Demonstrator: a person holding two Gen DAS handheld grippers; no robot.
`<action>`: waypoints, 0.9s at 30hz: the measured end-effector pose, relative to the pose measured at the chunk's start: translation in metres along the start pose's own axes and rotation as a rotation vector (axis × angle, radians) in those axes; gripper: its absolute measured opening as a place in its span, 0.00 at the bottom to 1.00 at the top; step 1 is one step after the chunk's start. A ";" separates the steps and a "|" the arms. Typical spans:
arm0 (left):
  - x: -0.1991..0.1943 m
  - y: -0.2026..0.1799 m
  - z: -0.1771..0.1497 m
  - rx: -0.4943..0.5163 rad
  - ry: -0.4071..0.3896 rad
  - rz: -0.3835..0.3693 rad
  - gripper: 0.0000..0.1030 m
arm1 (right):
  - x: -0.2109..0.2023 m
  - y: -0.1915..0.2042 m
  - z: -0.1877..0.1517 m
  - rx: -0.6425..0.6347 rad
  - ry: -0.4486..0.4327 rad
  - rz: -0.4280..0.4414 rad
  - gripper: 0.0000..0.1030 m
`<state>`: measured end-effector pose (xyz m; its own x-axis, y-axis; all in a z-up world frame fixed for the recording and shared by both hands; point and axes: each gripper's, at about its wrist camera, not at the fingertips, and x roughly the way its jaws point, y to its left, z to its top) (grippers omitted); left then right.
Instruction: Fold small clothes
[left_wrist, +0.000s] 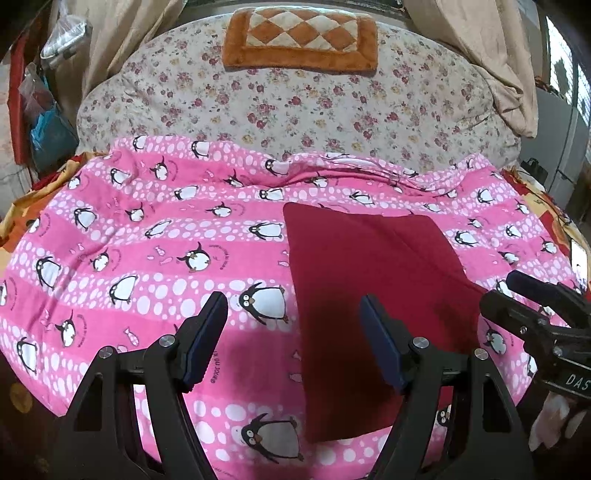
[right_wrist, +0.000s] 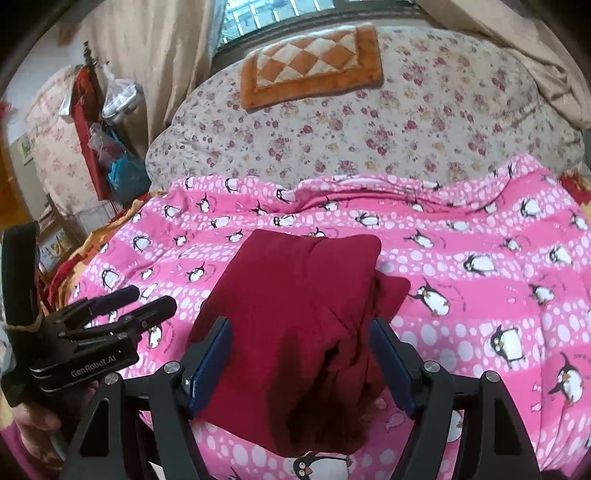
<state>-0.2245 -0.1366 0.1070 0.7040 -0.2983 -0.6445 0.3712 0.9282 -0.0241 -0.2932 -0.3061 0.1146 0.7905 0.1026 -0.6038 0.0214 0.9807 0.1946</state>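
Red garment (left_wrist: 373, 306), folded into a compact rectangle, lies on the penguin blanket (left_wrist: 147, 236).
Left gripper (left_wrist: 293, 343) and right gripper (right_wrist: 301, 363) both hang above it, jaws apart, holding nothing. Before re-gripping, square up the loose layers at the right edge. Garment type and its near corner under the fingers cannot be made out.

Pink penguin blanket (left_wrist: 147, 236); floral quilt (left_wrist: 295, 107), orange checkered cushion (left_wrist: 301, 37), beige curtain (right_wrist: 155, 40)
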 end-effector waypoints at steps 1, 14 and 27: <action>0.000 0.000 0.000 -0.001 0.000 0.001 0.72 | 0.001 0.001 0.000 -0.005 0.005 -0.008 0.72; 0.008 0.003 -0.003 -0.020 0.027 0.001 0.72 | 0.012 0.001 -0.005 0.028 0.045 -0.005 0.72; 0.012 0.002 -0.005 -0.023 0.035 -0.001 0.72 | 0.015 0.004 -0.006 0.023 0.052 -0.014 0.72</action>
<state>-0.2179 -0.1373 0.0955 0.6818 -0.2920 -0.6707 0.3577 0.9329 -0.0425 -0.2848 -0.2995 0.1015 0.7569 0.0976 -0.6462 0.0471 0.9781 0.2029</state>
